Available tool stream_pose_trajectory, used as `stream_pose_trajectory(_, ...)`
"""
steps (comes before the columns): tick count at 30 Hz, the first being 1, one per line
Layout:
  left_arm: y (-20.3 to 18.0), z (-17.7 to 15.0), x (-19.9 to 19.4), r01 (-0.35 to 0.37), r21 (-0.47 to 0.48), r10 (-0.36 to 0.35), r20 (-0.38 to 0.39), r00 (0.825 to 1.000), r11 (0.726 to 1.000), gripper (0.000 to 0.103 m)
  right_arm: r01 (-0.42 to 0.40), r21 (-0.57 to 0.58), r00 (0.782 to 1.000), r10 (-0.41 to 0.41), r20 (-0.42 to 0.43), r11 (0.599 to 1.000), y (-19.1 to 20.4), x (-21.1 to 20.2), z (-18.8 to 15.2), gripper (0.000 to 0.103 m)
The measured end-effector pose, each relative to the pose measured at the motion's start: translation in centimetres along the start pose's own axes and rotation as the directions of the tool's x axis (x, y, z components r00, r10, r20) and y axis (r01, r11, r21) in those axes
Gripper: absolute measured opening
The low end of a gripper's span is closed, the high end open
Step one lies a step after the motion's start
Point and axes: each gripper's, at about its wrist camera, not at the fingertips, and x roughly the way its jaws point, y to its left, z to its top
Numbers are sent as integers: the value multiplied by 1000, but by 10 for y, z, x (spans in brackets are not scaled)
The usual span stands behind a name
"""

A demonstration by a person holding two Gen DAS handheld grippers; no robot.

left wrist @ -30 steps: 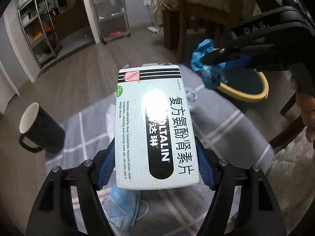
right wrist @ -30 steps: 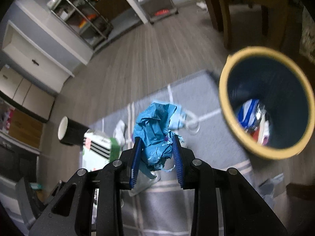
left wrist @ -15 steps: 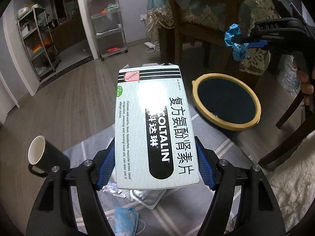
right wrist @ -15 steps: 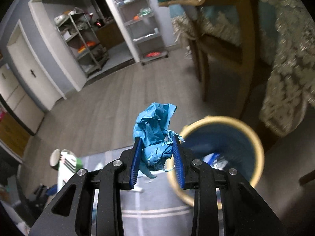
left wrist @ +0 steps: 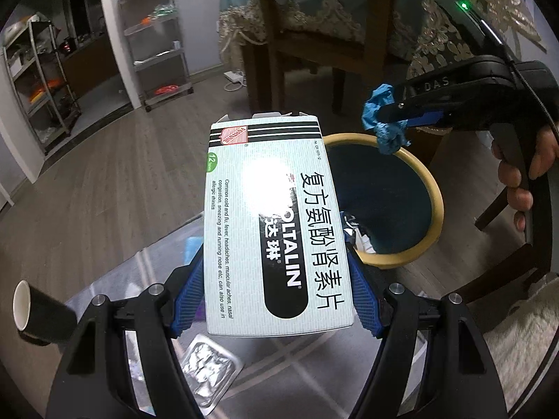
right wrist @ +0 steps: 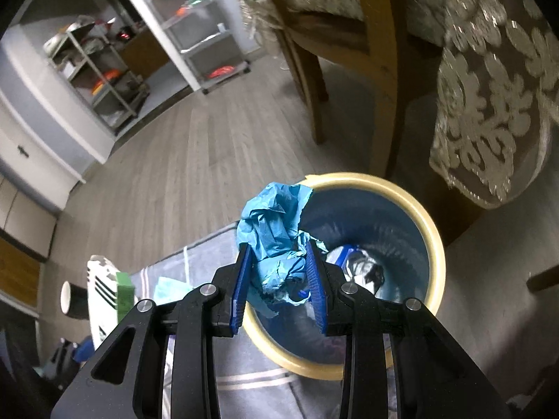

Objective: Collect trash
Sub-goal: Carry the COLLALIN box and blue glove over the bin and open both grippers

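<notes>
Left gripper (left wrist: 276, 300): both blue pads clamp the lower sides of one medicine box (left wrist: 276, 216), held upright with its printed face toward the camera. Below the box lies one foil blister pack (left wrist: 209, 366) on the grey checked rug (left wrist: 314, 356); to the far left, one black cup (left wrist: 38, 314) with a white interior lies on its side. Just ahead and to the right of the box stands one round bin (left wrist: 419, 244), dark blue inside with a yellow rim, partly hidden by the box.

Right gripper (right wrist: 279, 279): its two blue pads are closed on one crumpled blue paper wad (right wrist: 276, 234), which bulges above the fingertips. The wad hangs over the near left rim of the same bin (right wrist: 433, 244), whose bottom holds several pieces of rubbish, too jumbled to count. To the left of this gripper, the medicine box (right wrist: 104, 289) and the cup (right wrist: 71, 300) appear above the rug (right wrist: 251, 391). Beyond the bin stand chair legs (right wrist: 387, 70) and a patterned tablecloth (right wrist: 489, 104). Two wire shelf racks (right wrist: 101, 73) line the far wall.
</notes>
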Motion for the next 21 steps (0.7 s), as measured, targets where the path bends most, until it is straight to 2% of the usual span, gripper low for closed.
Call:
stream_pose_trajectory(6, -17, 10, 21, 6, 57, -5, -17, 1000, 998, 71, 38, -1, 999, -38, -32, 999, -11, 13, 2, 33)
stream_pose_trajectory(11, -22, 10, 38, 47, 48, -45, -40, 998, 998, 71, 60, 36, 994, -56, -94, 998, -21, 29, -3, 33)
stream_pose_trajectory(15, -28, 11, 57, 54, 61, -50, -70, 996, 997, 71, 70, 32, 993, -67, -98, 997, -22, 32, -2, 33)
stream_pose_trajectory(21, -39, 18, 82, 93, 58, -86, -117, 989, 994, 72, 90, 127, 991, -76, -109, 988, -44, 37, -1, 33)
